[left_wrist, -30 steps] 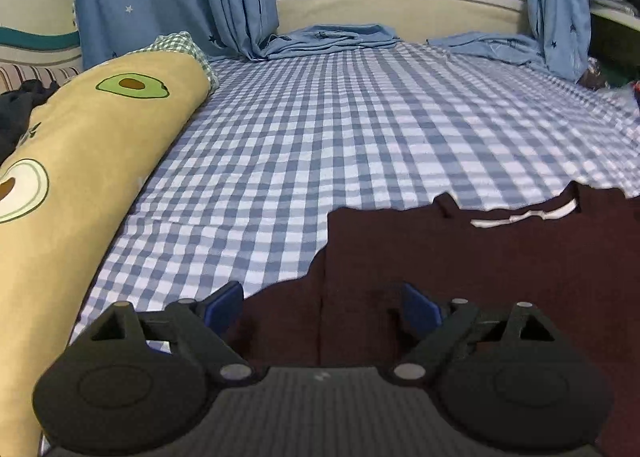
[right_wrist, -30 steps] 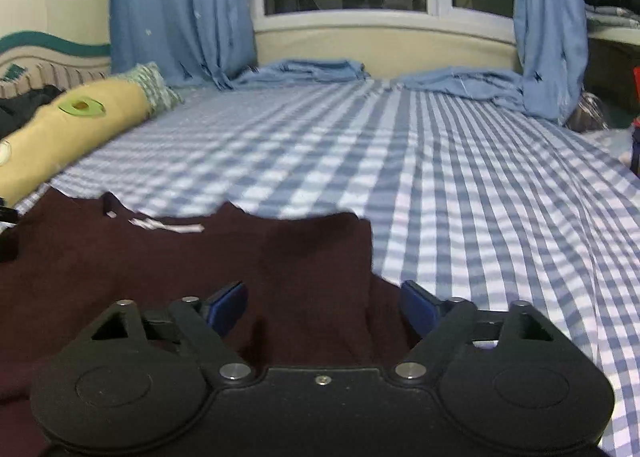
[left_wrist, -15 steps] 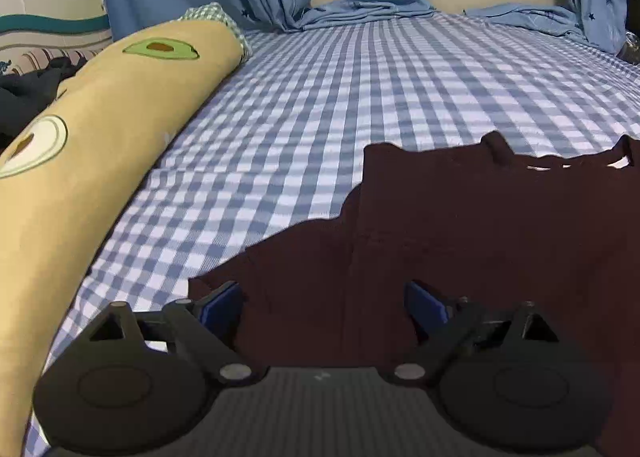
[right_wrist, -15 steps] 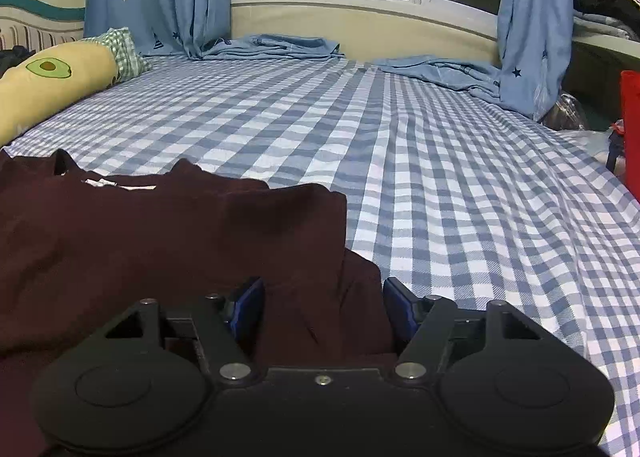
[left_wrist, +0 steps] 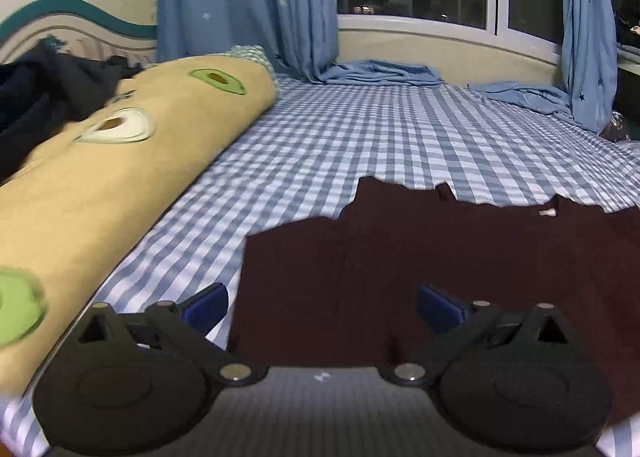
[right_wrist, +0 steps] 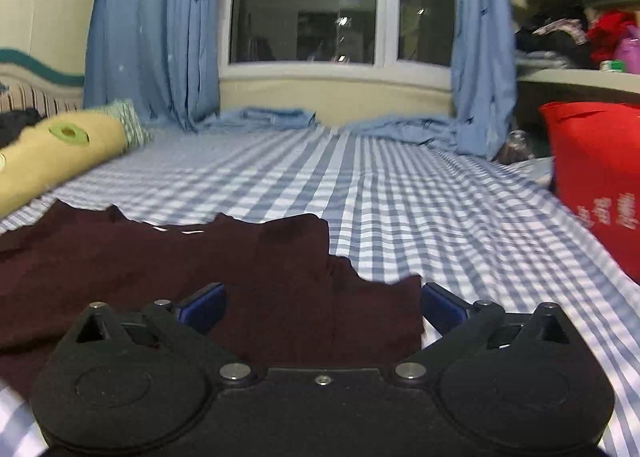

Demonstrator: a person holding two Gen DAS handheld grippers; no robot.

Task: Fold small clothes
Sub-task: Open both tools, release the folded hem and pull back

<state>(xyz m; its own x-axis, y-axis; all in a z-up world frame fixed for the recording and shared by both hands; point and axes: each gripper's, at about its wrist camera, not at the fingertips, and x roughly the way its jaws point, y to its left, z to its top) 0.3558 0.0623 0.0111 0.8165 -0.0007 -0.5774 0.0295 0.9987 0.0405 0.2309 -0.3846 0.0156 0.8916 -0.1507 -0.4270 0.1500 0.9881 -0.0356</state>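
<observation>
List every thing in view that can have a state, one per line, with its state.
Shirt: dark red, lying flat on the bed, not yet folded.
Left gripper: jaws open, over the shirt's left edge.
Right gripper: jaws open, over the shirt's right edge.
Curtains: drawn aside, ends trailing on the bed.
Window: shut, dark outside.
Pillow: lying along the bed's left side.
Red bag: upright beside the bed.

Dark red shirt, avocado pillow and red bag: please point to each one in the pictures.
dark red shirt point(left_wrist: 460, 257), left wrist view, middle of the body.
avocado pillow point(left_wrist: 120, 185), left wrist view, upper yellow surface.
red bag point(right_wrist: 600, 177), right wrist view, front face.
</observation>
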